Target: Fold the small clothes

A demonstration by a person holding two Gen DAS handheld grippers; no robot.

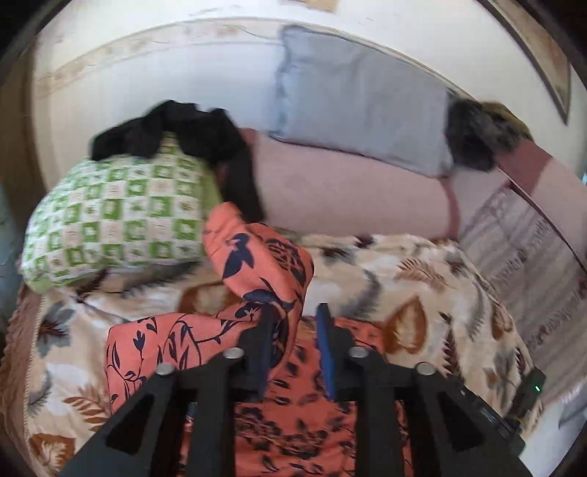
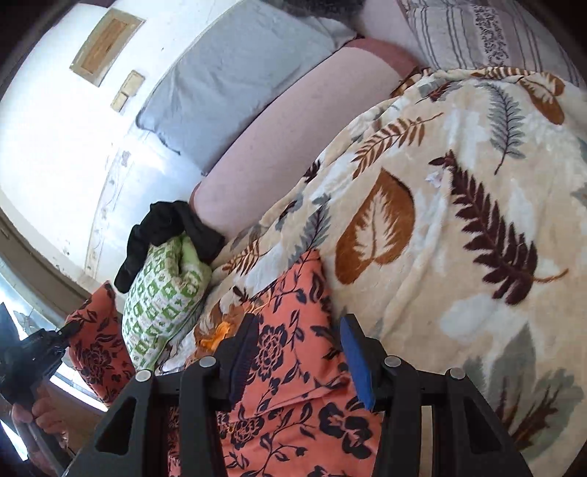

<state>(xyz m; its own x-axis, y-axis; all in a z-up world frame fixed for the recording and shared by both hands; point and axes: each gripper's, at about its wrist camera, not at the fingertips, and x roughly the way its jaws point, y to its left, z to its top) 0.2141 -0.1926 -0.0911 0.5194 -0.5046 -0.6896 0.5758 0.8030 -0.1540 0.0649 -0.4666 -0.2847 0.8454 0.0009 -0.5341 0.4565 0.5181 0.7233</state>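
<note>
An orange garment with dark navy flowers (image 1: 256,264) lies bunched on the leaf-print blanket (image 1: 414,279). My left gripper (image 1: 295,315) hangs over it, its blue-padded jaws a narrow gap apart with a fold of the cloth rising between them. In the right wrist view the same garment (image 2: 293,304) runs under my right gripper (image 2: 297,330), whose jaws stand wide apart around the flat cloth. The left gripper (image 2: 62,332) also shows at the far left of that view, pinching an edge of the orange cloth (image 2: 97,348).
A green-and-white checked cushion (image 1: 113,216) with a black garment (image 1: 190,135) draped on it sits at the left. A grey pillow (image 1: 359,110) and a pink bolster (image 1: 348,198) lie against the white wall. A striped cover (image 2: 488,33) lies at the right.
</note>
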